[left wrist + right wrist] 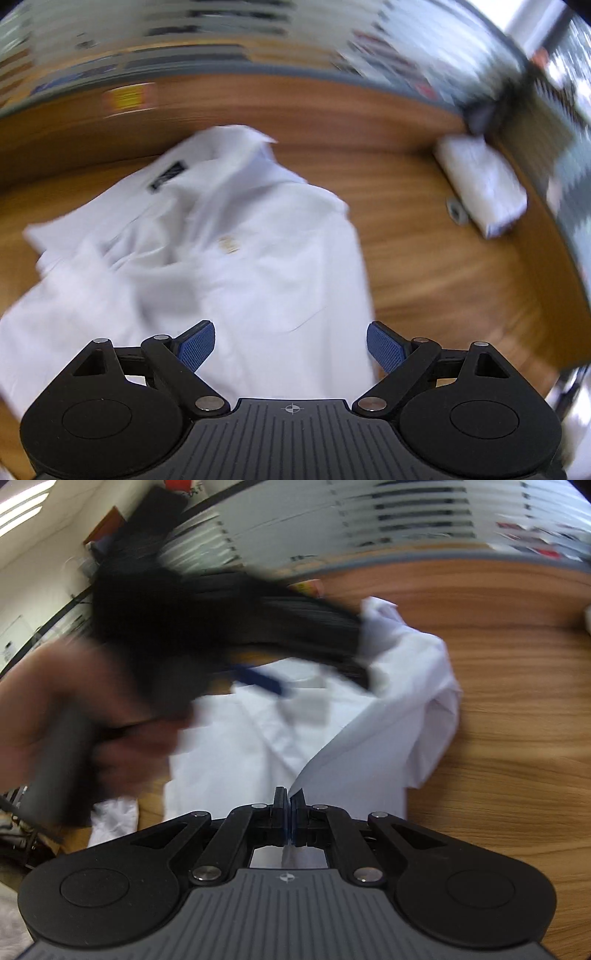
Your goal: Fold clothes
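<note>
A white collared shirt (236,251) lies spread and rumpled on the wooden table (424,236), its dark neck label toward the far side. My left gripper (290,345) hovers over the shirt's lower part, jaws wide apart, nothing between the blue pads (195,347). In the right wrist view the same shirt (362,723) has an edge lifted, and my right gripper (289,797) is shut on that white fabric edge. The left gripper (258,675) and the hand holding it (74,709) cross the right view as a dark blur above the shirt.
A folded white garment (484,184) rests at the table's far right corner, with a small round grey object (456,210) beside it. A yellow item (129,98) sits near the far edge. Windows with blinds run behind the table.
</note>
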Demonstrator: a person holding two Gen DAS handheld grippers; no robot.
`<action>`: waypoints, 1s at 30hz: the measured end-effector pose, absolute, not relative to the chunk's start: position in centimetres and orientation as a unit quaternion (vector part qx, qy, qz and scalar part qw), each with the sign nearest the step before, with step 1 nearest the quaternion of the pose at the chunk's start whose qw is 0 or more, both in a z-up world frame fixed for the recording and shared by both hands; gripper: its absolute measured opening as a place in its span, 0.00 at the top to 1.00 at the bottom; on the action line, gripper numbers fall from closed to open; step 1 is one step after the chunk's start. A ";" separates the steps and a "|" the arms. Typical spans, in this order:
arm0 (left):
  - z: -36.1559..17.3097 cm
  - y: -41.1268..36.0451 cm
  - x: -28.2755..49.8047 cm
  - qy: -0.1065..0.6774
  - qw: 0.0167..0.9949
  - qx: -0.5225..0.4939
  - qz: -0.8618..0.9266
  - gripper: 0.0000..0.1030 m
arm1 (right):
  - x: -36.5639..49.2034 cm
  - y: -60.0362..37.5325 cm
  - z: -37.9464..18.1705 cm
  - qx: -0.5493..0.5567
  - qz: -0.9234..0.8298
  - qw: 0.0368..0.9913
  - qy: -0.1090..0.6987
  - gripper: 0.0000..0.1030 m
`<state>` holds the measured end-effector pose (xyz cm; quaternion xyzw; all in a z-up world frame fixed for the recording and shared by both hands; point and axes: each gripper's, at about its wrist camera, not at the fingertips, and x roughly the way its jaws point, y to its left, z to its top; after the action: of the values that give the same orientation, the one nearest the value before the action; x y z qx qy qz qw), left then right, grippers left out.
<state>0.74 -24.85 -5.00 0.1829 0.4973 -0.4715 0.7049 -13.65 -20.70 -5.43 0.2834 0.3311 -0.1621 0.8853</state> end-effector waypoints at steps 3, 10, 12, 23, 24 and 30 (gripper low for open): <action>-6.4 -27.3 -0.3 0.488 0.684 0.243 -0.485 0.12 | -12.3 -18.9 -5.0 0.279 -0.149 0.890 0.330 0.98; -8.7 -26.5 -0.4 0.466 0.668 0.321 -0.483 0.62 | -10.5 -15.7 -4.1 0.262 -0.135 0.899 0.325 0.98; -8.0 -24.7 0.4 0.456 0.687 0.303 -0.479 0.88 | -10.3 -15.0 -3.9 0.258 -0.132 0.900 0.325 0.98; -2.4 -9.4 7.5 0.421 0.791 0.183 -0.404 0.95 | -10.7 -15.4 -1.3 0.278 -0.148 0.902 0.295 0.91; -2.2 -7.8 8.1 0.422 0.800 0.169 -0.393 0.95 | -10.8 -15.7 -1.0 0.279 -0.152 0.902 0.291 0.89; -2.3 0.5 11.6 0.421 0.846 0.116 -0.306 0.95 | -9.6 -16.9 -1.2 0.268 -0.174 0.896 0.309 0.86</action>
<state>11.61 0.51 -2.29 0.1156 0.4210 -0.3055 0.8462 -9.55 -16.92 -1.21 0.2682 0.3091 -0.1742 0.8957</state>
